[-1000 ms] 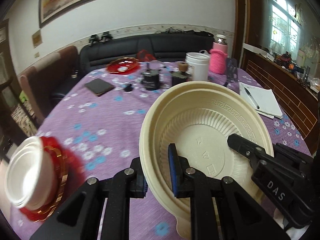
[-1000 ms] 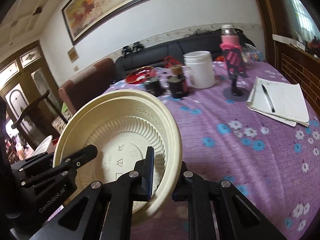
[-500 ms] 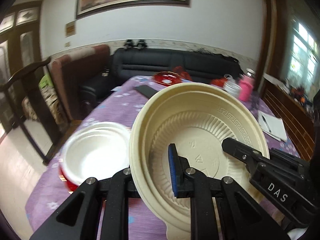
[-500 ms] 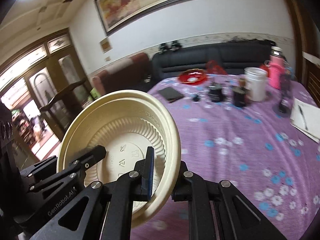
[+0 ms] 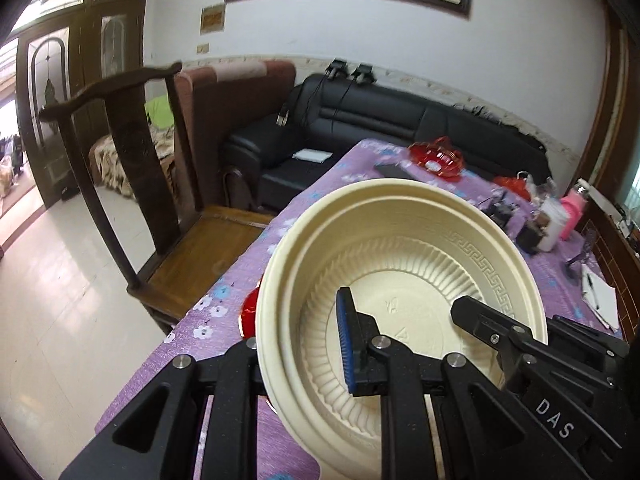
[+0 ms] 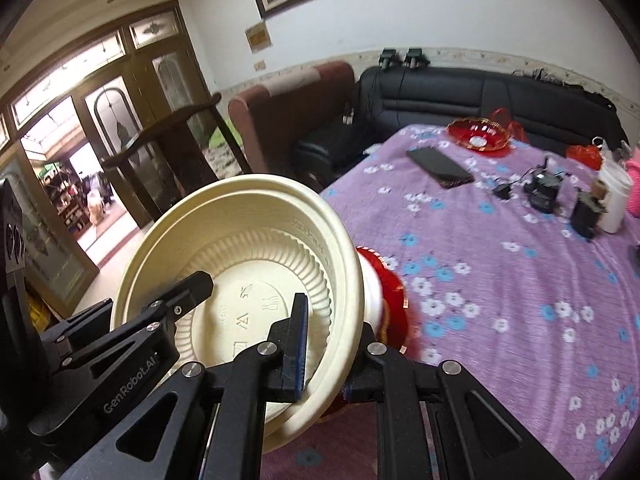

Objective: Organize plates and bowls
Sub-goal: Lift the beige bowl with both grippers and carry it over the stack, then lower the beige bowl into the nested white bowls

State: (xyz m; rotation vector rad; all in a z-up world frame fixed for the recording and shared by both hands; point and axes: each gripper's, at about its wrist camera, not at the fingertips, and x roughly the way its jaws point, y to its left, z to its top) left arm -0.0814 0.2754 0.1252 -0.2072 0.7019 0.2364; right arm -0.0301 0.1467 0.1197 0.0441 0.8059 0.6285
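Observation:
A cream ribbed bowl (image 5: 420, 264) (image 6: 248, 248), seemingly two nested, hangs tilted above the table, held from both sides. My left gripper (image 5: 300, 352) is shut on its left rim, blue pad inside the bowl. On the opposite rim my right gripper (image 6: 332, 356) is shut the same way. Directly under the bowl sits a red plate (image 6: 394, 308) carrying stacked white bowls (image 6: 372, 284). The cream bowl hides most of that stack, and in the left wrist view only a sliver of the red plate (image 5: 250, 312) shows.
The purple flowered tablecloth (image 6: 500, 280) ends just left of the stack, with a wooden chair (image 5: 132, 184) beside that edge. Farther back stand a red glass dish (image 6: 478, 136), a black tablet (image 6: 440, 168), small dark gadgets (image 6: 544, 188), a white jar (image 6: 616, 200) and a notebook (image 5: 600, 300).
Both grippers have carried the cream bowl leftward across the table to above the red plate with white bowls. That stack, in plain view before, is now mostly covered.

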